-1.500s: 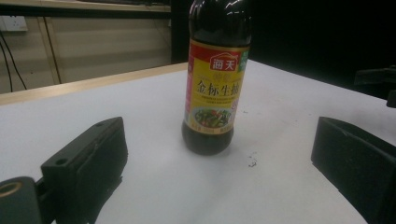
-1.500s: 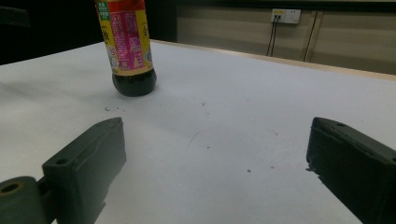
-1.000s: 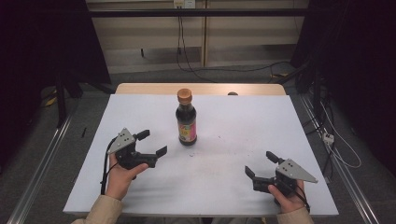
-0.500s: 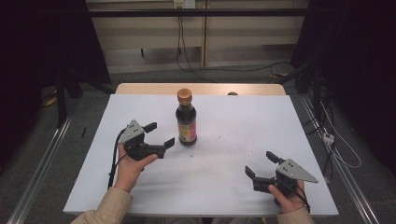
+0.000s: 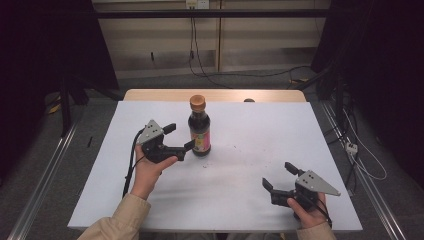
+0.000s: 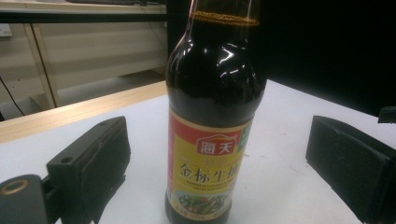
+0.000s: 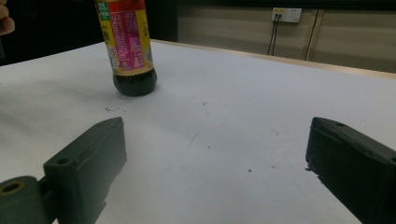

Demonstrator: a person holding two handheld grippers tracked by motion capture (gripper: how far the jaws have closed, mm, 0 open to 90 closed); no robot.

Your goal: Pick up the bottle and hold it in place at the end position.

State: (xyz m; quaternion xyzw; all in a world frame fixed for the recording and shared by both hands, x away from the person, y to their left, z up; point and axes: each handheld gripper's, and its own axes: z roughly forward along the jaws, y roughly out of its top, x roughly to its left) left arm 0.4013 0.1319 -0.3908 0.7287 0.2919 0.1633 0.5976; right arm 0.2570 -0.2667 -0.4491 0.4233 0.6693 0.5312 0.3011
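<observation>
Standing upright between spread, just-narrowing jaws of left tool (image 5: pixel 176 135), untouched: soy sauce bottle (image 6: pixel 212 121).

Glossy dark glass bottle (image 6: pixel 212 93) with a smooth printed paper label (image 6: pixel 205 172); matt white table (image 5: pixel 240 165), wood-edged at twelve o'clock; matt black plastic left gripper (image 6: pixel 217 154).

A lab-like recording room: a white table (image 5: pixel 225 200) between black curtains (image 5: pixel 45 45), with loose cables (image 5: pixel 200 55) trailing over the floor.
</observation>
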